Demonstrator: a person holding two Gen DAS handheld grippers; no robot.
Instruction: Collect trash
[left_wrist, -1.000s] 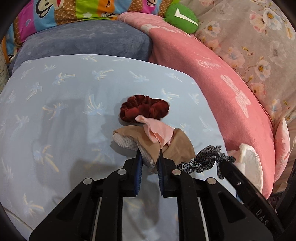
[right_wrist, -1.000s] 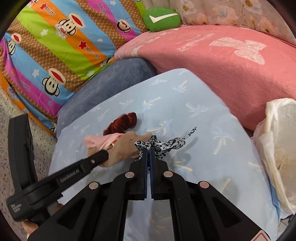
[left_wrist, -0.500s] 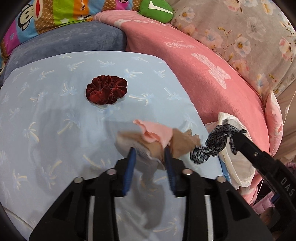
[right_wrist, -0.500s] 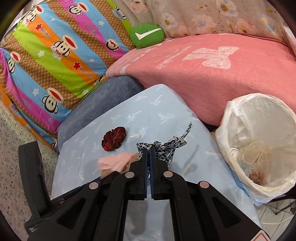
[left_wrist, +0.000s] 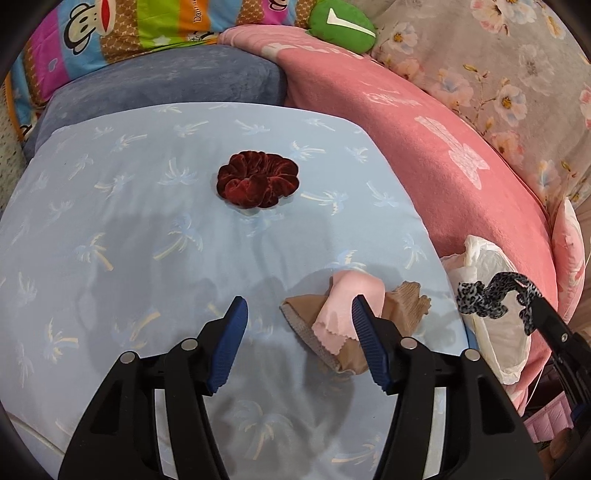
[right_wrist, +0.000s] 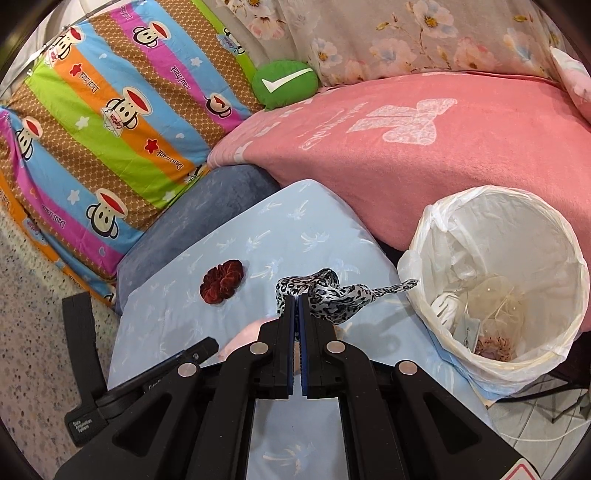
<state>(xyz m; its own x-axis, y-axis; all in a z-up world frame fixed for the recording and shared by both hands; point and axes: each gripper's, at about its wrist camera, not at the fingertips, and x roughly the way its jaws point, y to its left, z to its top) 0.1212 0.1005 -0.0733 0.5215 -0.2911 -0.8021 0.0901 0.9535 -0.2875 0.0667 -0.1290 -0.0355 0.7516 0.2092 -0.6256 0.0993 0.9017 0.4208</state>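
Right gripper (right_wrist: 296, 299) clamps a leopard scrunchie (right_wrist: 325, 291) bound for the bin (right_wrist: 491, 373); left gripper (left_wrist: 297, 321) gapes empty over rags (left_wrist: 347, 317).

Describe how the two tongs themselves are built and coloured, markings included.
Both are matte black plastic frames with triangular cut-outs and round silver rivets. The left tongs carry ribbed blue pads on their inner faces; the right tongs show thin blue pads too. White lettering, too small to read, marks the left tongs' side seen from the right camera. No cables or sleeves show.
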